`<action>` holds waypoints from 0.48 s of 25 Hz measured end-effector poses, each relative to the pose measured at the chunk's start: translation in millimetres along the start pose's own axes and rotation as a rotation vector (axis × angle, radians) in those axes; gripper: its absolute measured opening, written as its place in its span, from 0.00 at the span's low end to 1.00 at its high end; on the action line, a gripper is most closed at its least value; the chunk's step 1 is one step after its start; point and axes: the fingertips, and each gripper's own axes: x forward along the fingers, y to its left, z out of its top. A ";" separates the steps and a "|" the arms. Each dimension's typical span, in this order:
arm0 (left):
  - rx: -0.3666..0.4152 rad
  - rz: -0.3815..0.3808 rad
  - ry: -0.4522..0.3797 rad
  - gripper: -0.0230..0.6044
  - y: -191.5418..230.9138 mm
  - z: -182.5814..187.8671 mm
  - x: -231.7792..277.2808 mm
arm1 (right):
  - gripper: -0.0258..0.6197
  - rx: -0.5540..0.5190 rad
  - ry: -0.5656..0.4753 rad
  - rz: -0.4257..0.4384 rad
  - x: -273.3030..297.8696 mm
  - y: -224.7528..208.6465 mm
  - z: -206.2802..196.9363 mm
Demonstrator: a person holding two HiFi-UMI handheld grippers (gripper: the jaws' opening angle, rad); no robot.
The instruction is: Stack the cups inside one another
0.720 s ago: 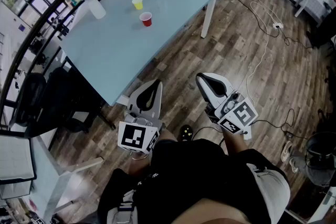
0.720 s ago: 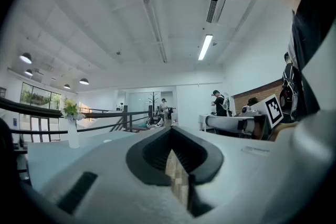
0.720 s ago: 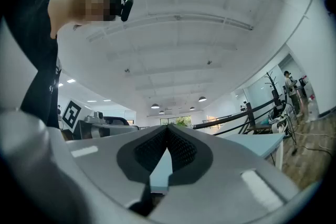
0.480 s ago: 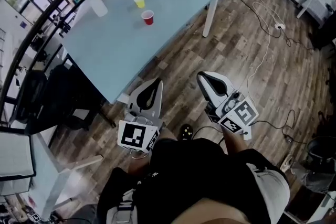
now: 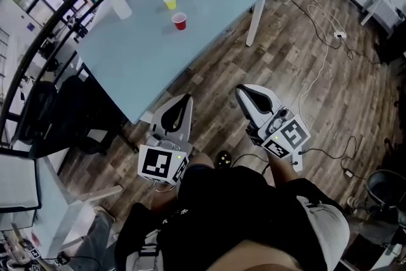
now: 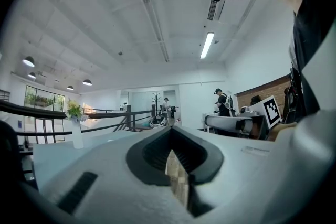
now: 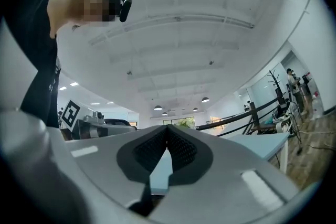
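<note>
A yellow cup (image 5: 169, 2) and a red cup (image 5: 179, 21) stand upright and apart on the pale blue table (image 5: 146, 54), far ahead of me. Both grippers hang close to my body over the wooden floor, well short of the table. My left gripper (image 5: 183, 100) is shut with nothing in it; its pads meet at the tip in the left gripper view (image 6: 169, 131). My right gripper (image 5: 243, 93) is also shut and empty, its jaws closed to a point in the right gripper view (image 7: 167, 128). Neither gripper view shows the cups.
A white vase with flowers (image 5: 116, 2) stands near the table's far left corner. A white table leg (image 5: 253, 22) stands at the right corner. Cables (image 5: 315, 41) trail over the floor on the right. A dark office chair (image 5: 38, 117) sits left of the table.
The head view has drifted slightly. Both grippers stay shut in nearly the same place by my body, and the cups have not moved.
</note>
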 end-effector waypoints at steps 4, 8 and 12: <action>0.003 0.008 0.005 0.01 -2.8 -2.4 -0.4 | 0.05 0.025 -0.003 -0.004 -4.5 -1.4 -4.1; 0.002 0.017 0.016 0.01 -6.4 -5.8 0.9 | 0.05 0.045 0.004 -0.017 -11.8 -7.2 -7.6; 0.007 0.014 0.026 0.01 -10.9 -5.5 5.8 | 0.05 0.040 0.012 -0.025 -16.5 -12.0 -8.2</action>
